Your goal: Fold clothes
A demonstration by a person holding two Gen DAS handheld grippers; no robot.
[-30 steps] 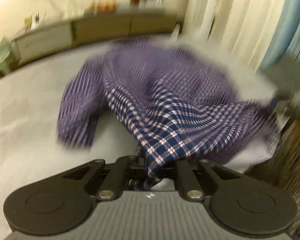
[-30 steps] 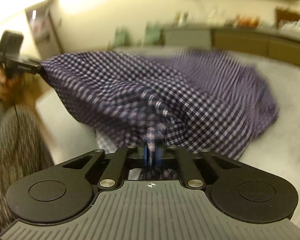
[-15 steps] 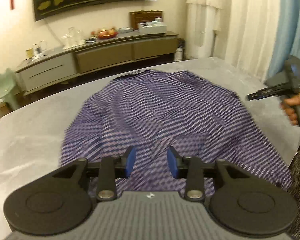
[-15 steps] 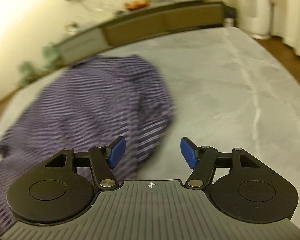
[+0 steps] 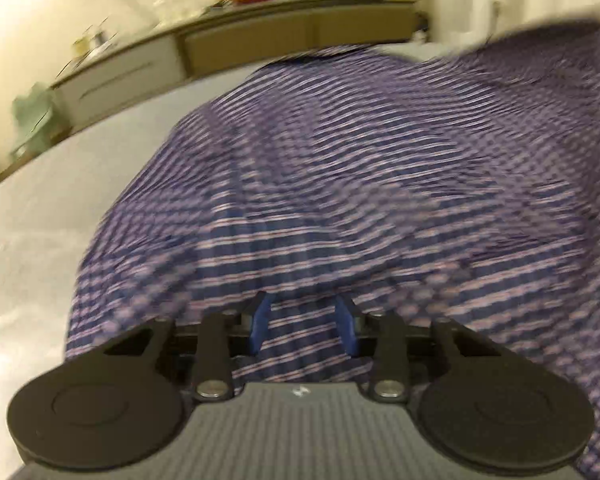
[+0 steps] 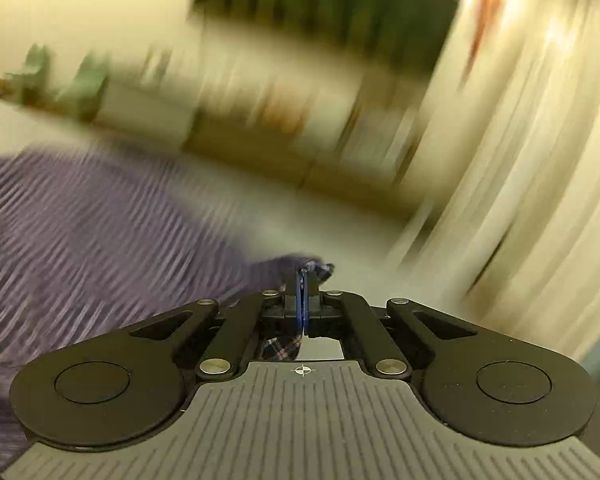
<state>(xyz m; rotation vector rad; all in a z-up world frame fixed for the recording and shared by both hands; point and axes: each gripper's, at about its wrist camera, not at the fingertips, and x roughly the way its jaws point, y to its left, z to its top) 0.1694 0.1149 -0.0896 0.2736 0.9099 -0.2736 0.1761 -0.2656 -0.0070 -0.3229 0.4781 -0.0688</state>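
A purple-and-white checked shirt (image 5: 360, 184) lies spread over the grey table (image 5: 48, 216), blurred by motion. My left gripper (image 5: 303, 320) hovers low over its near edge, open, with blue pads (image 5: 260, 322) apart and cloth showing between them. In the right wrist view the shirt (image 6: 84, 236) stretches off to the left. My right gripper (image 6: 302, 280) is shut on a corner of the shirt, and a bit of checked fabric sticks out past the fingertips and below them.
A long low sideboard (image 5: 236, 48) with dishes on top runs along the far wall. A pale green chair (image 5: 32, 116) stands at the left. White curtains (image 6: 520, 160) hang at the right. The right wrist view is heavily smeared.
Half a second ago both grippers were open after letting the shirt drop. Now the right gripper has shut on a shirt corner and swings fast; the left has moved lower over the cloth.
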